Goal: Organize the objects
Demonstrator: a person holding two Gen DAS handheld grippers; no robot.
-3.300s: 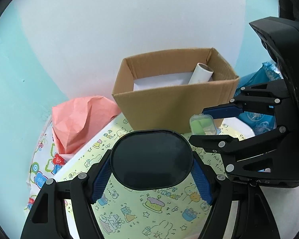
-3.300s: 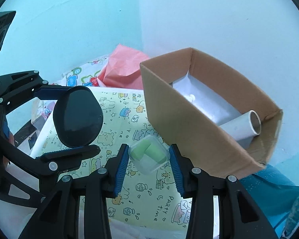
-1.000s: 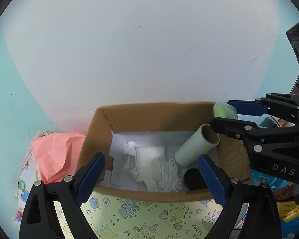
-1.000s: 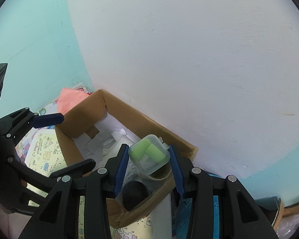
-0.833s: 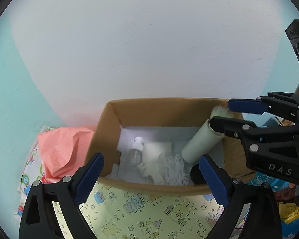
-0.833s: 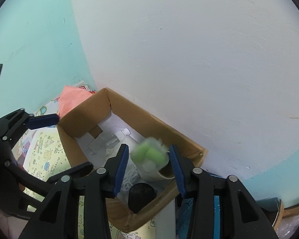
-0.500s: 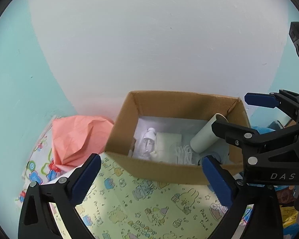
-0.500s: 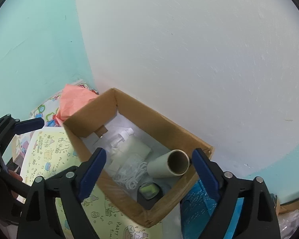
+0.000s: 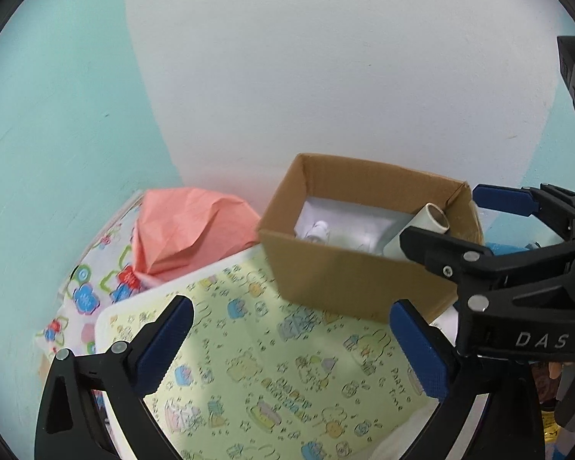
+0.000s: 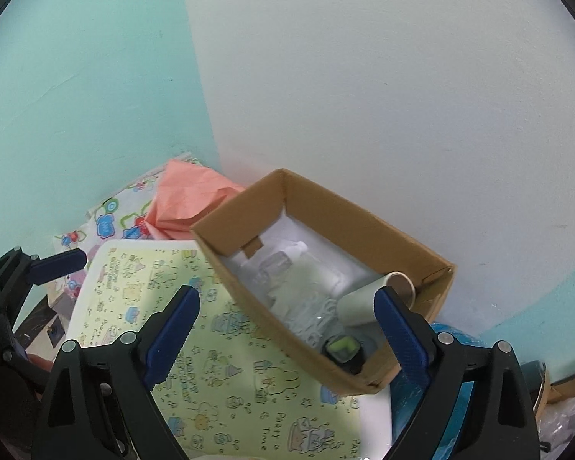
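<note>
While both grippers gape (empty), box [image 10: 249, 299] rim clear.

The box [image 10: 364, 226] is plain brown cardboard, not shiny. The pink paper [image 9: 188, 230] is crumpled. The yellow picture sheet [image 10: 226, 352] looks smooth. The tube [image 10: 364, 299] is cardboard.

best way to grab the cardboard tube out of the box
Probably by its raised open end, from above. The cardboard tube leans on the box's end wall, lower end buried among white items, so only that upper part looks clear for the jaws.
</note>
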